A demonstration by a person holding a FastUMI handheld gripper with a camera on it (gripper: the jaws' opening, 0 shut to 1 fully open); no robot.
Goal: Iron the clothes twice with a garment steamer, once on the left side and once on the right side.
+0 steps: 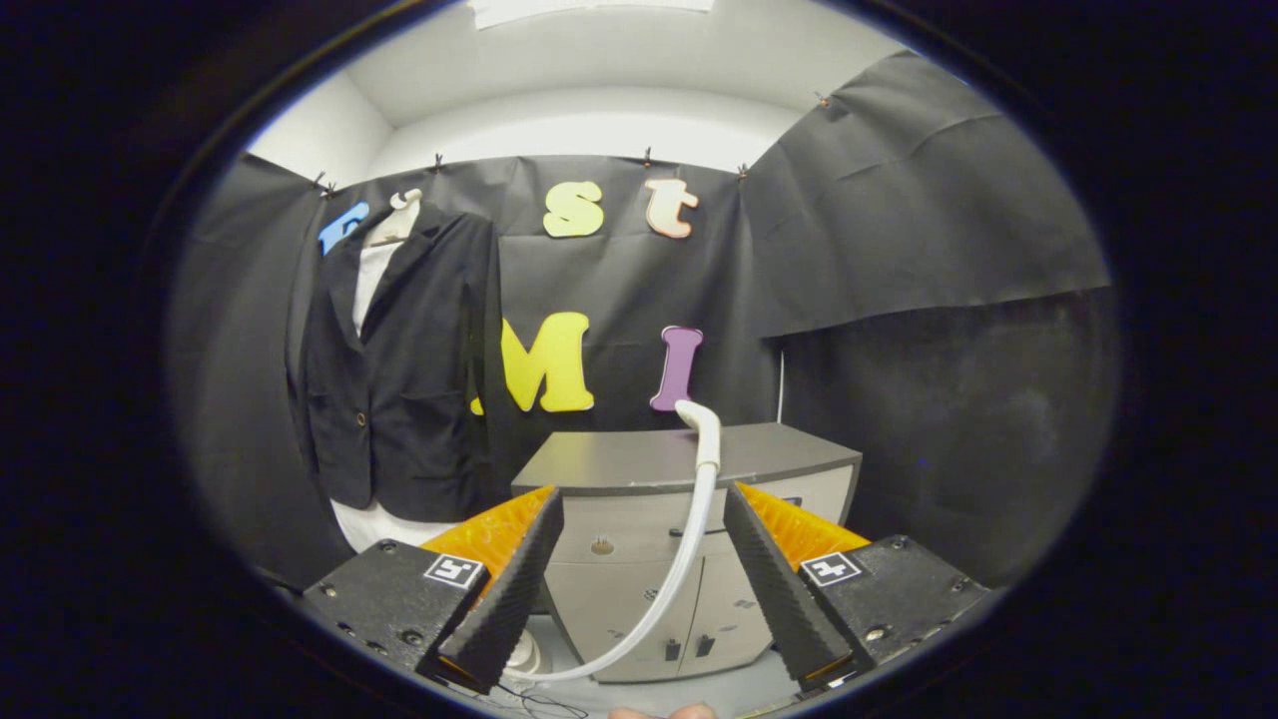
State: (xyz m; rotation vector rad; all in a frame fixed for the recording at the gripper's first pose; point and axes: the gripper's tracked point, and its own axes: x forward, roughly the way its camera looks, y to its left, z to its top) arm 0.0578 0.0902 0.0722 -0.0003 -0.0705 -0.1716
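**Gripper facing the steamer wand, jacket off to the left**

Shown from the gripper (639, 589) camera, fingers spread wide apart and clamped on nothing. Between and beyond the fingertips, the white steamer wand (702, 439) standing on the front edge of a grey cabinet (689, 459), head hooked over toward the left at the top. Long axis of the wand roughly upright, running on downward into a white hose (669, 589) that sweeps in a curve through the gap between the fingers toward the floor. No contact between fingers and wand or hose as far as can be judged; wand clearly farther off than the fingertips.

Hung on a hanger against the booth wall, well to the left of the cabinet and higher than the wand: a dark jacket (399, 369) over a white shirt (374, 270), front facing out, one button visible low on the front.

Judged stage: wand not yet grasped, neither ironing pass begun. Deciding relation for the coming move: wand straight ahead and vertical, so an advance along the finger axis with the jaws straddling the handle crosswise; thereafter a carry leftward and upward to reach the garment.
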